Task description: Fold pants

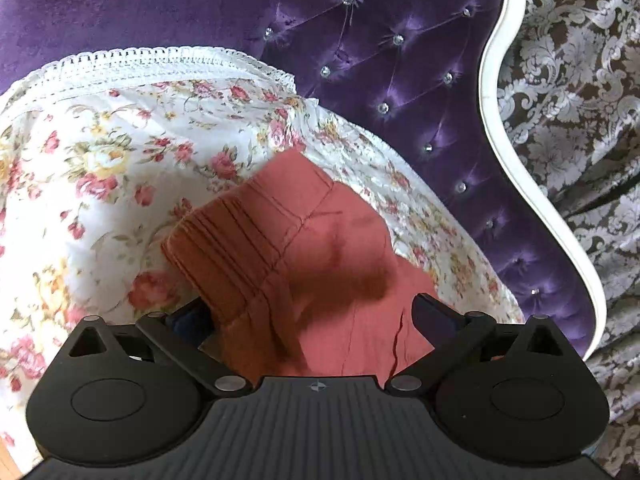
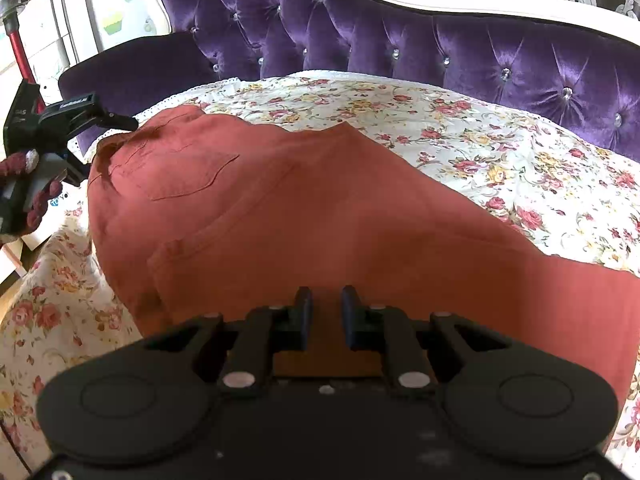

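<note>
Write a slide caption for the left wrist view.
Open left gripper straddling rust-red cotton pants on a floral bedspread.

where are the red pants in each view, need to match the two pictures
Left wrist view: the pants lie centre to bottom, waistband end between the wide-open fingers.
Right wrist view: the pants spread across the middle, left to right edge.
Shared landmark: the purple tufted headboard behind the floral bedspread.
</note>
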Available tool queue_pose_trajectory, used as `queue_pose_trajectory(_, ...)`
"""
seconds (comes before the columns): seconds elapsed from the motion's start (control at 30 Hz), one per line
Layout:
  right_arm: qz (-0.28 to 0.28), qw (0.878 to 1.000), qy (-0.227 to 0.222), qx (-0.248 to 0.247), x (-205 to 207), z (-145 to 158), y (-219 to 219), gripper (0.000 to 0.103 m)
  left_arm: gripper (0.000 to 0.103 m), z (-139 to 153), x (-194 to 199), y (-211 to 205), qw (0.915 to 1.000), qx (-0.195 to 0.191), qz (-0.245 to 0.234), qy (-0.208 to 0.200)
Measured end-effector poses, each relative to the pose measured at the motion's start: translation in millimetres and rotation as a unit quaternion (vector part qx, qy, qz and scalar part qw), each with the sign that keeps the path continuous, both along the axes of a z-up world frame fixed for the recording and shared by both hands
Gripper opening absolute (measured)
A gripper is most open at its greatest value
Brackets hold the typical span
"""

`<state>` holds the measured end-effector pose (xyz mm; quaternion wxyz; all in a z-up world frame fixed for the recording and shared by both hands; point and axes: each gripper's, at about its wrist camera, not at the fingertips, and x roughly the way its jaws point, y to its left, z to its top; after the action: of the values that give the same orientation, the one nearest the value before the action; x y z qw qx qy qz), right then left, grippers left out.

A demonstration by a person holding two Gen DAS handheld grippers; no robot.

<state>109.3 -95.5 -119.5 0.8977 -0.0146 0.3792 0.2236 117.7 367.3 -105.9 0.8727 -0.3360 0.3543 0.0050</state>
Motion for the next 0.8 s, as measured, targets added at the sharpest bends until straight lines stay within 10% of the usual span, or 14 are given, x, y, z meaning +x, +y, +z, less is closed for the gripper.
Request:
queue_pose_trajectory(0.17, 0.0, 1.0, 0.0, 0.001, 0, -1, 0, 0.018, 0.09, 3, 9, -3, 0.9996, 0.004, 0.021, 0.018)
queue_pose_trajectory(0.23, 0.0, 1.0, -0.001, 0.002, 0, -1, 0, 0.018, 0.04, 8, 10, -7, 0.9984, 0.035, 0.032, 0.031)
queue_pose_trajectory(0.3, -0.001, 1.0, -0.001, 0.004, 0, 0, -1, 0.018, 0.024, 10, 6, -9, 0.9977, 0.048, 0.037, 0.03)
queue_pose_trajectory(0.53, -0.009, 1.0, 0.006, 0.029, 3, -1, -6, 0.018, 0.021, 72, -23, -68, 0.986, 0.161, 0.021, -0.04)
queue_pose_trajectory(0.8, -0.055, 0.997, 0.0, 0.055, -3, 7, -38, 0.02, 0.022, 154, -70, -214, 0.9469, 0.244, -0.108, -0.18)
